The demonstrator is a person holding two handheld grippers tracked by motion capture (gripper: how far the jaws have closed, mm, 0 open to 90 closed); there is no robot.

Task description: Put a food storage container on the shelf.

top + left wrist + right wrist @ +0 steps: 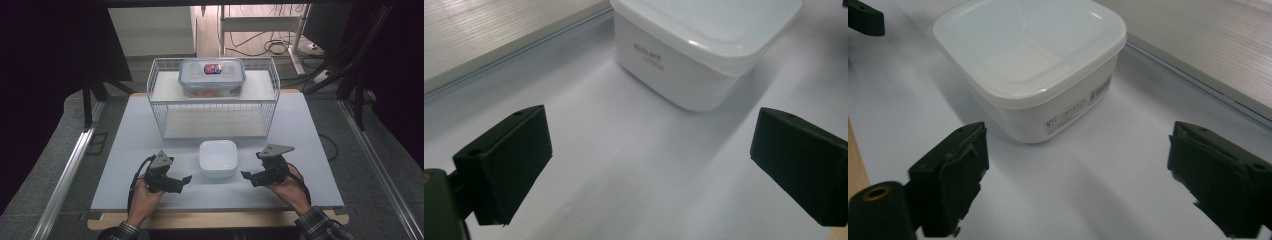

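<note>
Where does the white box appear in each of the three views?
High view: white box low centre, between the two grippers.
Left gripper view: top right, beyond the fingers.
Right gripper view: top left, beyond the fingers.
Shared landmark: the wire shelf, its base edge in both gripper views.

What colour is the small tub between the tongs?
White tub, lid included; clearest in the right gripper view.
</note>
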